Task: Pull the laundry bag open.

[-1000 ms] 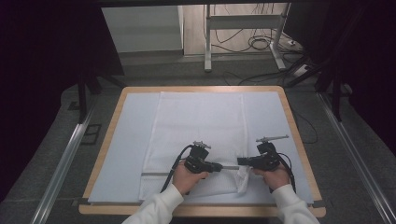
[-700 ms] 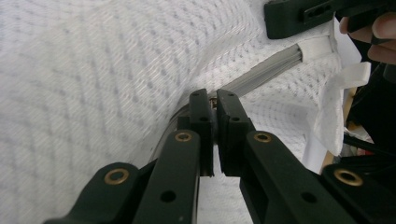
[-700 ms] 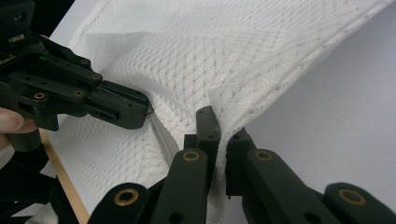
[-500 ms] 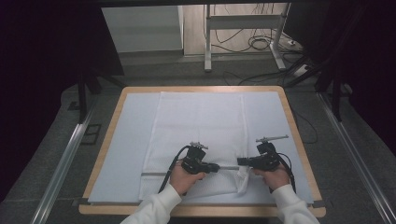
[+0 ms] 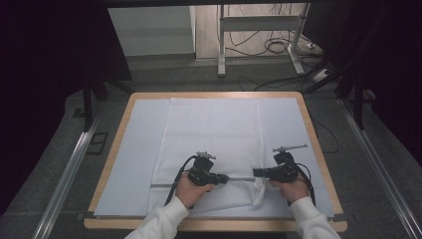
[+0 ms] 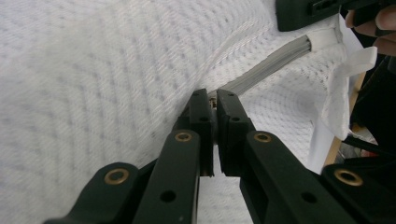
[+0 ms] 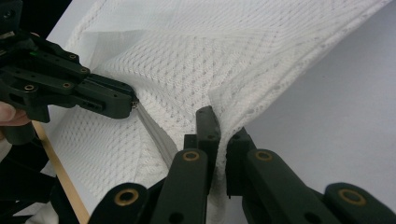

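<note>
White mesh bag (image 5: 214, 144), zipper (image 6: 275, 63) pinched between left claw (image 6: 214, 105), right claw (image 7: 219, 123)

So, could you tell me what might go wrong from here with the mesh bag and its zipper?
1. The left gripper pinches just the small zipper pull; it could slip out.
2. The right gripper clamps a thin fold of the mesh bag; a hard pull might tear or stretch it.
3. The zipper bends where the bag bunches, so it might jam.
</note>
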